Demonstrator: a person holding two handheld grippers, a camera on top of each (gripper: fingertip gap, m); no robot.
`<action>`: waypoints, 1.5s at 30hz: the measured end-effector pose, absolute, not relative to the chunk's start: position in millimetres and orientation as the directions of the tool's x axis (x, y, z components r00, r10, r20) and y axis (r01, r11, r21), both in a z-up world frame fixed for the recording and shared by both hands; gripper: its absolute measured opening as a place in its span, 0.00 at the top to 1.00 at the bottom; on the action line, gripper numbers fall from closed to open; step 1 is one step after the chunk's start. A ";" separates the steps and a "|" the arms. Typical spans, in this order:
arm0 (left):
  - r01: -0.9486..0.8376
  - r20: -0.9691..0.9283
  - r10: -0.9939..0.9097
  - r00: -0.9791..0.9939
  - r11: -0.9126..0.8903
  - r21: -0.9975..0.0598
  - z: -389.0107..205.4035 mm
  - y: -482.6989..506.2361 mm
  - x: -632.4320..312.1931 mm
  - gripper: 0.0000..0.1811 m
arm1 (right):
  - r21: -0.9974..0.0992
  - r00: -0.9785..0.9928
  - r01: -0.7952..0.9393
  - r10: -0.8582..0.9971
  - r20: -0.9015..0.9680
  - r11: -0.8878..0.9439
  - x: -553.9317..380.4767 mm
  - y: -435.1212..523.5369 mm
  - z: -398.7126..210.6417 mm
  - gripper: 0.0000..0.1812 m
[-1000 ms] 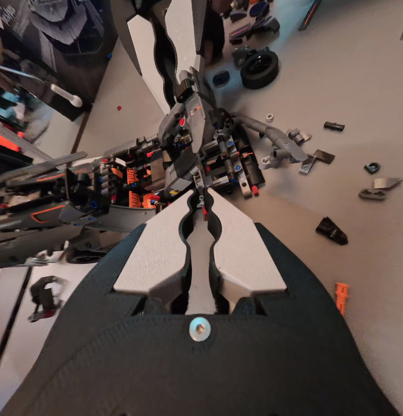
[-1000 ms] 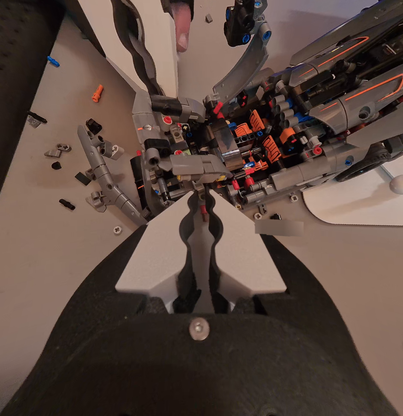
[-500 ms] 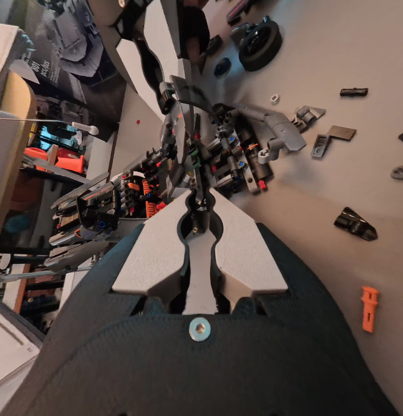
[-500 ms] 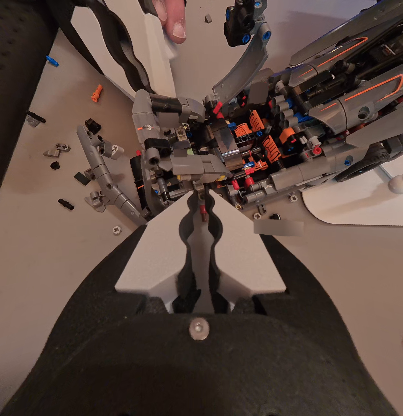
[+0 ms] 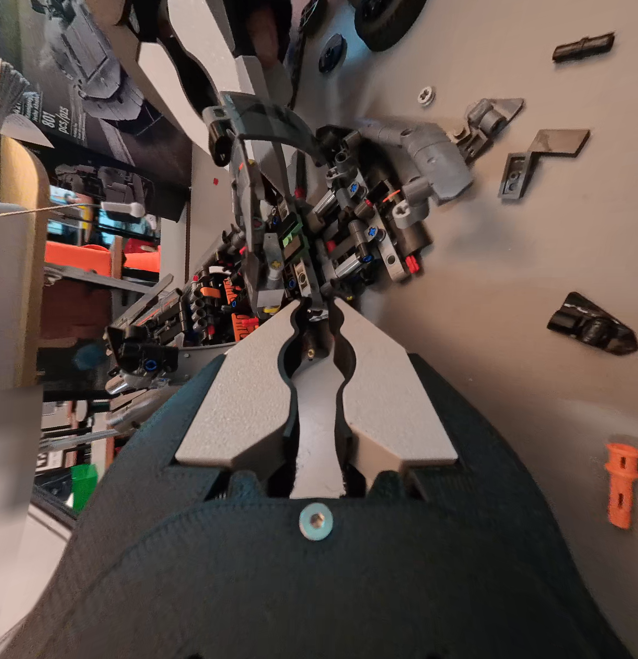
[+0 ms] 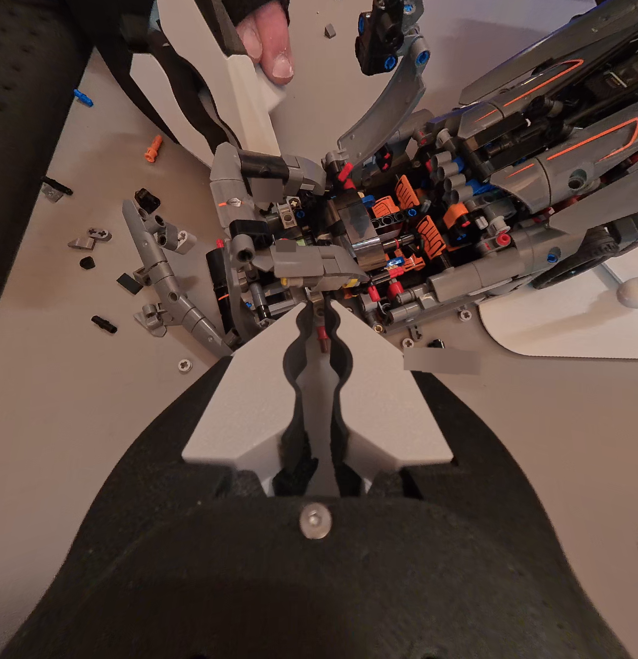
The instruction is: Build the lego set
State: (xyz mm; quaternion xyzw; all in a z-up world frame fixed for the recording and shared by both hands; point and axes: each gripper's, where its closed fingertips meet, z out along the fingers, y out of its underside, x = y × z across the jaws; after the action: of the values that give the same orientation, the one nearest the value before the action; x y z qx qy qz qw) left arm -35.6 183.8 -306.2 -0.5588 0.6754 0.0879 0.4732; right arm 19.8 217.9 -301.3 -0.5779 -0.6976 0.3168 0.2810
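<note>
Both views show a part-built lego car model (image 6: 399, 228), dark grey with orange trim, lying on a pale surface (image 6: 78, 410) among loose parts. The right gripper (image 6: 319, 313) meets the model's near edge; its jaws stand narrow, closed on the model's frame where a red pin (image 6: 322, 333) sticks out between the fingertips. The left gripper (image 5: 315, 308) reaches the same front section from the opposite side; its jaws are likewise narrow and appear to pinch a thin grey beam of the model, though the contact itself is masked by parts in front.

Handling, as a judgement: the model is light and rigid, but it is pin-jointed, so the curved fender panel (image 6: 392, 107) and the grey nose cluster (image 6: 303, 264) may pop off under a twist. Hold is best taken on the structural frame beams, not on the outer skin panels.

Loose to the left in the right wrist view lie a grey arm subassembly (image 6: 160, 271), a black pin (image 6: 103, 323) and an orange pin (image 6: 153, 148).

Hidden or unclear: the model's rear runs out of frame at the right. In the left wrist view the background shelving is blurred, and a tyre (image 5: 385, 18) is cut by the top edge. A fingertip (image 6: 271, 46) of the person rests on the far gripper.
</note>
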 end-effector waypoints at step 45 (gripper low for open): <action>-0.853 -0.826 -0.555 0.098 0.381 -0.357 -307.7 196.1 -36.0 0.92 | -0.779 -0.158 0.619 0.987 -0.001 0.098 17.9 220.8 -303.9 0.98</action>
State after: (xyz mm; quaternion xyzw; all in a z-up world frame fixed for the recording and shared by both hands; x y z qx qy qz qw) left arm -36.0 196.1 -307.7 -0.5370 0.6554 0.1459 0.5107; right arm 17.9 220.8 -303.9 -0.5854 -0.6862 0.3291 0.2797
